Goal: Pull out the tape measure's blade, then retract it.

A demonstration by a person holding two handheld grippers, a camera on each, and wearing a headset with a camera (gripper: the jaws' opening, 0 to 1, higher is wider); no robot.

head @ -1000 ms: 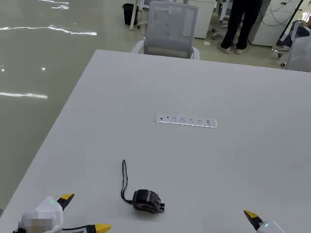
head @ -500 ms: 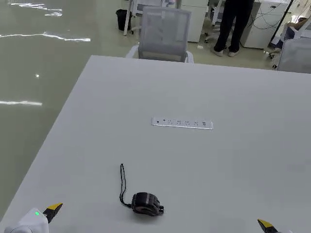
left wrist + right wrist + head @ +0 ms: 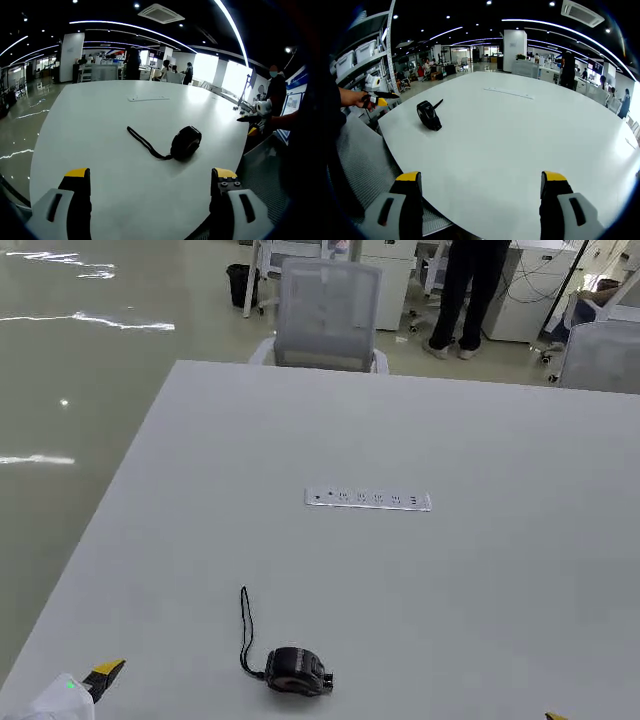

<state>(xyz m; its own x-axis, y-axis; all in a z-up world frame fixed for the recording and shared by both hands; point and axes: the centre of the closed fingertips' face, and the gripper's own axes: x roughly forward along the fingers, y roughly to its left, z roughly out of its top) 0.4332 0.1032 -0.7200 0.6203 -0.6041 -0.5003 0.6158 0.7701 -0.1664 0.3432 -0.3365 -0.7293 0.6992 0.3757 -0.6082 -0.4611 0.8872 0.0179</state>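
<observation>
A black tape measure [image 3: 297,671] lies on the white table [image 3: 400,430] near its front edge, blade retracted, with its black wrist strap [image 3: 245,625] trailing away. In the left gripper view the tape measure [image 3: 186,142] sits ahead, slightly right of my left gripper [image 3: 150,182], which is open and empty. In the right gripper view the tape measure [image 3: 428,114] lies far off to the left of my open, empty right gripper [image 3: 482,182]. One yellow tip of the left gripper [image 3: 103,677] shows at the head view's lower left, well left of the tape.
A white power strip [image 3: 367,499] lies flat mid-table. A grey mesh chair [image 3: 325,305] stands at the far edge, and a person [image 3: 475,290] stands beyond it. The table's left edge drops to a glossy floor [image 3: 70,390].
The head camera has tilted, so the table has slid down the picture. Both grippers have drawn back toward the bottom corners. The tape measure has not moved on the table.
</observation>
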